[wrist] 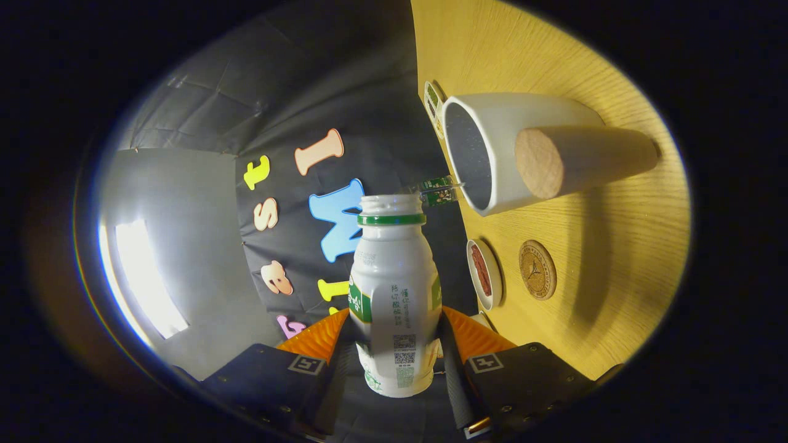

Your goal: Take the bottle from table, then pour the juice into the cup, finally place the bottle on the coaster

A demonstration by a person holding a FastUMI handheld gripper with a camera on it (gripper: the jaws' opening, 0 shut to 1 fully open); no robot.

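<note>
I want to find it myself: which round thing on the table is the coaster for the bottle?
Start at the big white cup with the wooden handle on the yellow table. Next to it lie two small round things. The coaster is the flat brown disc; the small white dish has a rim. The gripper holds the bottle.

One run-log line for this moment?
gripper: shut on bottle | bottle: tipped, uncapped, mouth near cup | coaster: bare

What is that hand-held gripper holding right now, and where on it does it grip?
The hand-held gripper holds the white bottle. Its two orange fingers press on the lower body from either side, below the green band.
</note>
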